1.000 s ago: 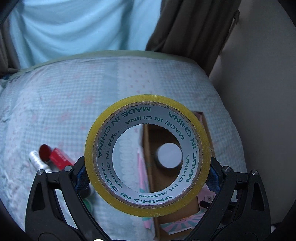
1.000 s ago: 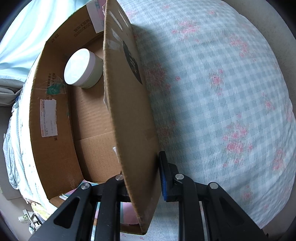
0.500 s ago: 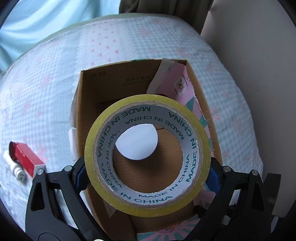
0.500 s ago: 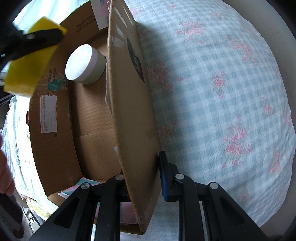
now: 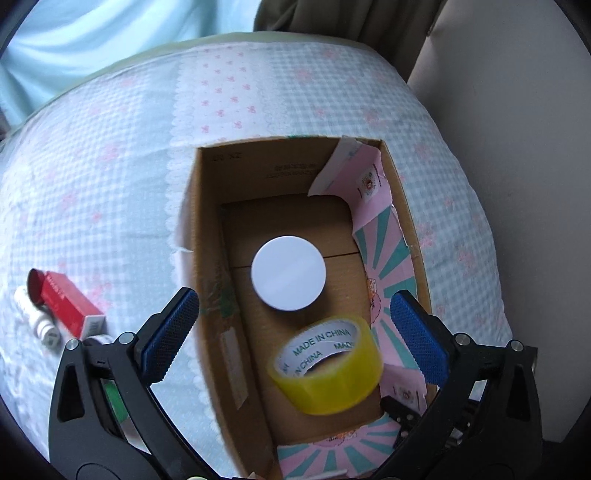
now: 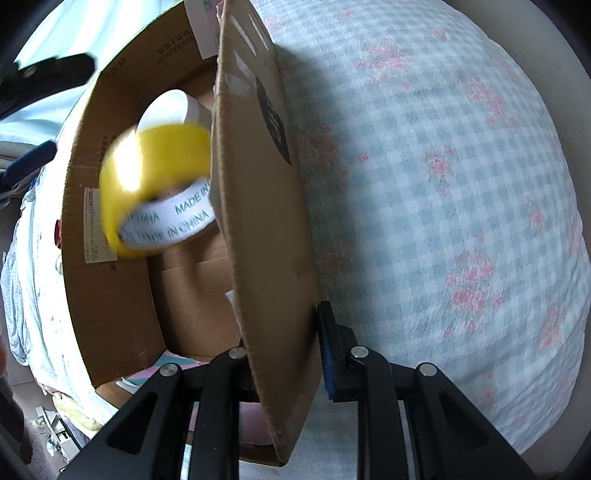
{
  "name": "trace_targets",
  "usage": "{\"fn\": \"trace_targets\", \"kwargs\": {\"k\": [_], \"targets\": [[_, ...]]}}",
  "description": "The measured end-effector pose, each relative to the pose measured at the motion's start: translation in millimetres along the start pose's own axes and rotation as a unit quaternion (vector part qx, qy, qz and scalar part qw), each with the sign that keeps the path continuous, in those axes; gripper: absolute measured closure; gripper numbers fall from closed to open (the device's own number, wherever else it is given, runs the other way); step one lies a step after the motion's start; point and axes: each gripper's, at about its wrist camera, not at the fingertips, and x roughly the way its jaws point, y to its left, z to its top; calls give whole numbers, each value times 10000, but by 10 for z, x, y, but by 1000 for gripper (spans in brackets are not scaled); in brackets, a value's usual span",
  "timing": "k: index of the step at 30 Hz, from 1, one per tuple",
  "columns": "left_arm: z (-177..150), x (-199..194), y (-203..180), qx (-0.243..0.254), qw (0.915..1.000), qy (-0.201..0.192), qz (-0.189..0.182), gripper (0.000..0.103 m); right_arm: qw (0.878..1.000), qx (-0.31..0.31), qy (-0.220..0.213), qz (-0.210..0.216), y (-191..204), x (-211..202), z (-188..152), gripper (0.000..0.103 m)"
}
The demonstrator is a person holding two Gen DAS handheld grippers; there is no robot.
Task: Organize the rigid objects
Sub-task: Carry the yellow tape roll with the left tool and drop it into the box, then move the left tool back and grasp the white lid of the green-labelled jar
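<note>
Left claw (image 5: 293, 325) is opening wide above the cardboard box (image 5: 207, 258), its pads clear of the yellow tape roll (image 5: 327, 369), which is free inside near the white jar (image 5: 288, 272). Right claw (image 6: 284, 350) pinches the box's right wall, likely steadying it on the bed (image 6: 461, 166).

Bed (image 5: 110, 155) with pale blue check floral cover, plain beige wall (image 5: 517, 110) right, dark curtain (image 5: 332, 18) and light blue curtain (image 5: 110, 37) behind, soft daylight.
</note>
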Motion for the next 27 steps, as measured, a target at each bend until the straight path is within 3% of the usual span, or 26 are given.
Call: {"fn": "trace_targets", "kwargs": {"k": [10, 18, 22, 27], "targets": [[-167, -910, 309, -158, 9991, -390, 42, 0, 9999, -115, -64, -5, 183, -101, -164, 84], [-526, -1732, 977, -450, 9955, -726, 411, 0, 10000, -55, -71, 9, 211, -170, -237, 84], [-746, -1905, 1422, -595, 9936, -799, 531, 0, 9999, 37, -120, -9, 206, -178, -249, 84], [-1092, -1854, 1924, -539, 9938, -735, 640, 0, 9997, 102, -219, -18, 190, -217, -311, 84]]}}
